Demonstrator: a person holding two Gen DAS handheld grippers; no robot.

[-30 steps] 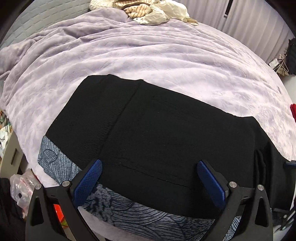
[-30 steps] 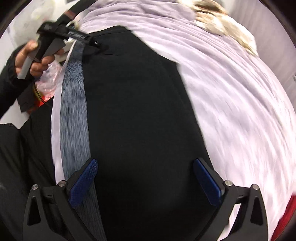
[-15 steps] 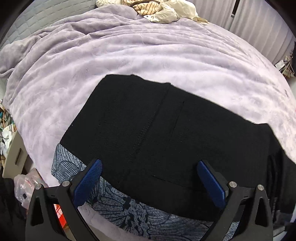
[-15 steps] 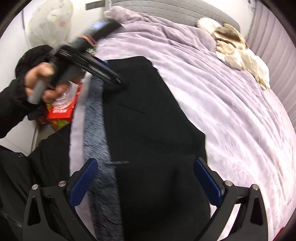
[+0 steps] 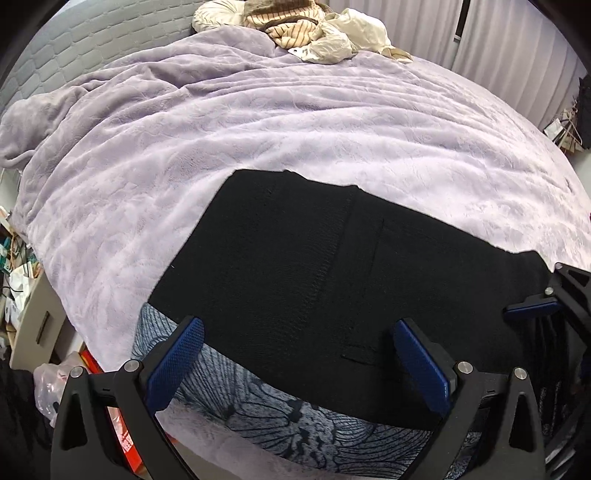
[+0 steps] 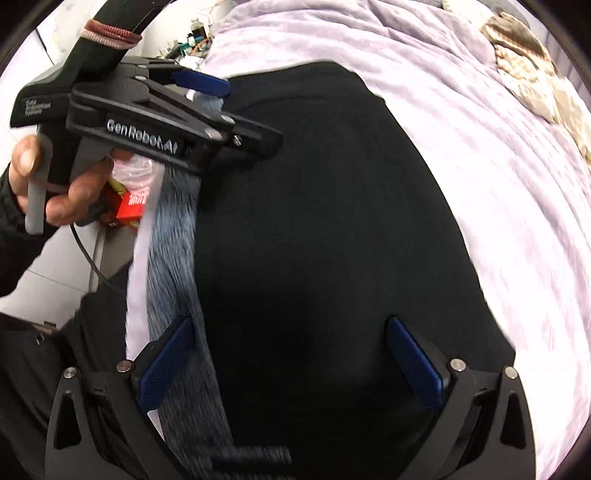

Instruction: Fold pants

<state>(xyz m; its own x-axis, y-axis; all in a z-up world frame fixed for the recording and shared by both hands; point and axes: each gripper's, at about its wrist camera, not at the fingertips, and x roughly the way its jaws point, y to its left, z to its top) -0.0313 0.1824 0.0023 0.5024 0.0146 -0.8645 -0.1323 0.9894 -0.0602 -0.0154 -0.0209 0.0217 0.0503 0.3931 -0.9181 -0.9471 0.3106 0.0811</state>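
Note:
Black pants [image 5: 332, 280] lie flat on the near part of a lavender blanket [image 5: 258, 129], over a grey-blue patterned cloth [image 5: 280, 410] that shows along the near edge. My left gripper [image 5: 299, 365] hovers open just above the pants' near edge, with nothing between its blue pads. In the right wrist view the pants [image 6: 332, 240] fill the middle. My right gripper [image 6: 288, 362] stands open over them and holds nothing. A hand [image 6: 55, 192] holds the left gripper [image 6: 236, 110] at the pants' far left corner. The right gripper's fingers [image 5: 532, 306] show at the right edge of the left wrist view.
A heap of striped and cream clothes [image 5: 306, 33] lies at the head of the bed, with pale curtains [image 5: 498, 55] behind. A red box [image 6: 129, 210], a plastic bag [image 5: 48, 384] and shelf clutter [image 5: 14, 266] sit beside the bed's left edge.
The left gripper has drawn back and leftward, so the pants sit farther right in its view. The right view has swung and closed in on the left gripper. Both grippers stayed open.

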